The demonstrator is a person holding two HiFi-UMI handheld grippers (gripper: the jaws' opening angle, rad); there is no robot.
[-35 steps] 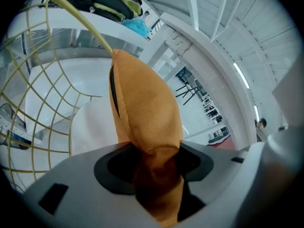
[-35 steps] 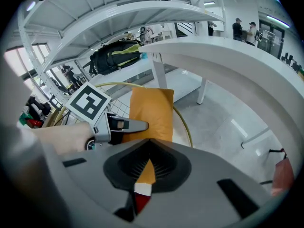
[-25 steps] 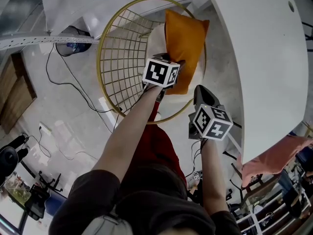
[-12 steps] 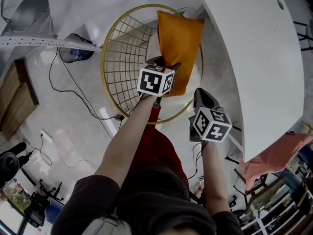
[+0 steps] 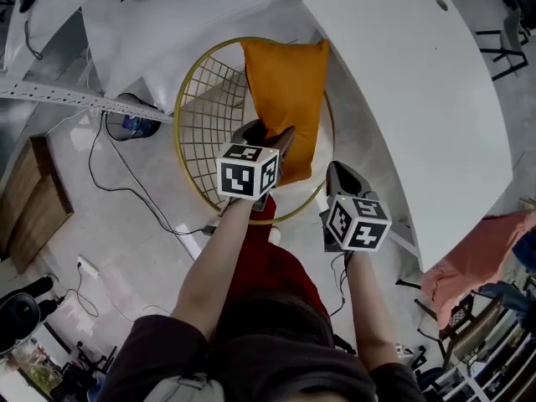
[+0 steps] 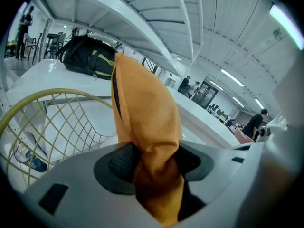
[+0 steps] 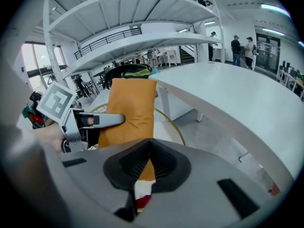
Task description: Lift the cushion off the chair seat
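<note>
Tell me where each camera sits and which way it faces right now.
Head view: on the person's head, looking steeply down at the orange cushion, wire chair and white table; both forearms show.
Left gripper view: on the left hand-held gripper, looking along jaws clamped on the cushion; only jaws show.
Right gripper view: on the right hand-held gripper, facing the cushion past closed, empty jaws; the left one shows.
Shared: all three show cushion and chair.

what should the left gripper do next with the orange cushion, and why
Probably raise the left gripper higher and draw it back toward the person. Its jaws are clamped on the near edge of the orange cushion, and in the head view the cushion overlaps the gold wire chair, so it may not have cleared the rim.
</note>
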